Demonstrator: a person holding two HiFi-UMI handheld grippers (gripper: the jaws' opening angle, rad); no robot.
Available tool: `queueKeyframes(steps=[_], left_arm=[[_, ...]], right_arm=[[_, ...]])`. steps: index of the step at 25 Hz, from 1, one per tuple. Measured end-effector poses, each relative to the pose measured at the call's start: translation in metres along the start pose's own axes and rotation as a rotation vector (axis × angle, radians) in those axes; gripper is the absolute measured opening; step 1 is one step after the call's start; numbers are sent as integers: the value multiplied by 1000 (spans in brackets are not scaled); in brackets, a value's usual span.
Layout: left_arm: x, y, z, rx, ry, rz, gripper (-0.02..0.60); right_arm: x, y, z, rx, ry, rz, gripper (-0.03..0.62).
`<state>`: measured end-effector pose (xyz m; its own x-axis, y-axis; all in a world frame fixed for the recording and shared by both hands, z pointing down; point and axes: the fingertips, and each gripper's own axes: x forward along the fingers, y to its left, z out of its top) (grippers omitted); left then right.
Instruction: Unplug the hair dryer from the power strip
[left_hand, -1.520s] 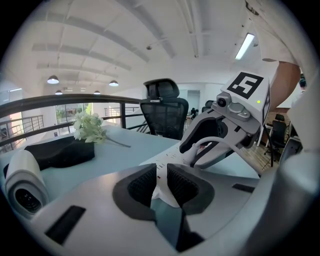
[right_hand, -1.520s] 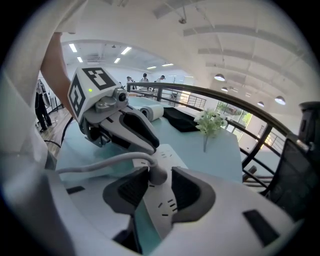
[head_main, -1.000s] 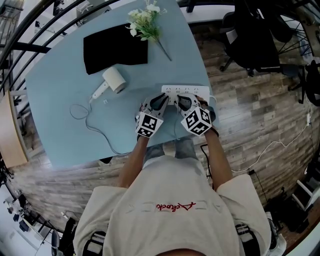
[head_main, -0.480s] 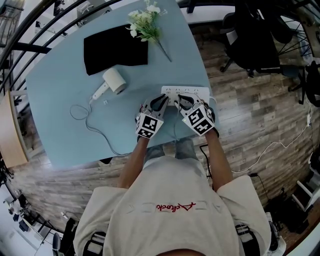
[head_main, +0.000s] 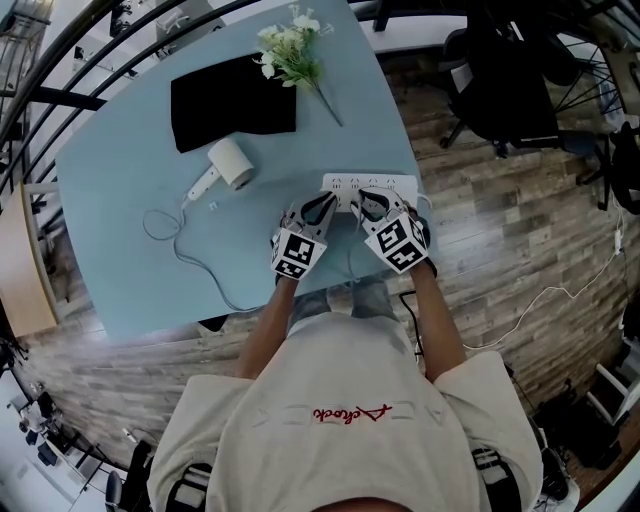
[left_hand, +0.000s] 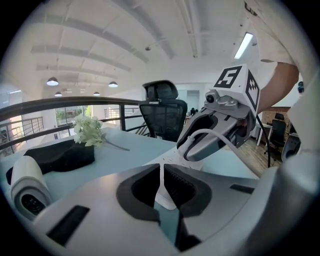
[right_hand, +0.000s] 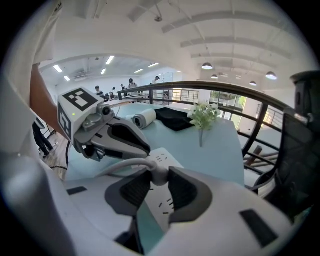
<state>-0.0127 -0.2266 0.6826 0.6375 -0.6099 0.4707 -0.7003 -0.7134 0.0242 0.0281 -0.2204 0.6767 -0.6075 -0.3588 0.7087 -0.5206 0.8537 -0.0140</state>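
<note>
A: The right gripper (right_hand: 159, 174) has its jaws clamped on the white plug (right_hand: 158, 178), which sits in the power strip (head_main: 395, 183) at centre right. What could go wrong?

B: The strip could lift with the plug. The left gripper (left_hand: 161, 175) is at the strip's left end, its jaws narrow and closing with nothing visibly pinched. A tilted pull might also jam the pins.

A: And the hair dryer (head_main: 228, 163)?

B: It lies upper left on the pale blue bench (head_main: 130, 230), with its cord (head_main: 190, 262) slack. A black cloth (head_main: 232, 100) and flowers (head_main: 290, 45) lie beyond it. To the right are a plank floor (head_main: 500, 240) and an office chair (head_main: 510, 80).
</note>
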Motion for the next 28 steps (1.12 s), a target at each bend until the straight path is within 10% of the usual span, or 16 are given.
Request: queueKeyframes(steps=[9, 19, 28], left_arm=[[-12, -7, 23, 7, -29, 9, 11], [-36, -2, 68, -38, -131, 106, 11], [-49, -12, 97, -69, -176, 192, 11]], right_arm=[[-21, 2, 10, -12, -46, -34, 121], [-74, -35, 32, 407, -343, -87, 121], [-108, -48, 31, 370, -402, -115, 121]])
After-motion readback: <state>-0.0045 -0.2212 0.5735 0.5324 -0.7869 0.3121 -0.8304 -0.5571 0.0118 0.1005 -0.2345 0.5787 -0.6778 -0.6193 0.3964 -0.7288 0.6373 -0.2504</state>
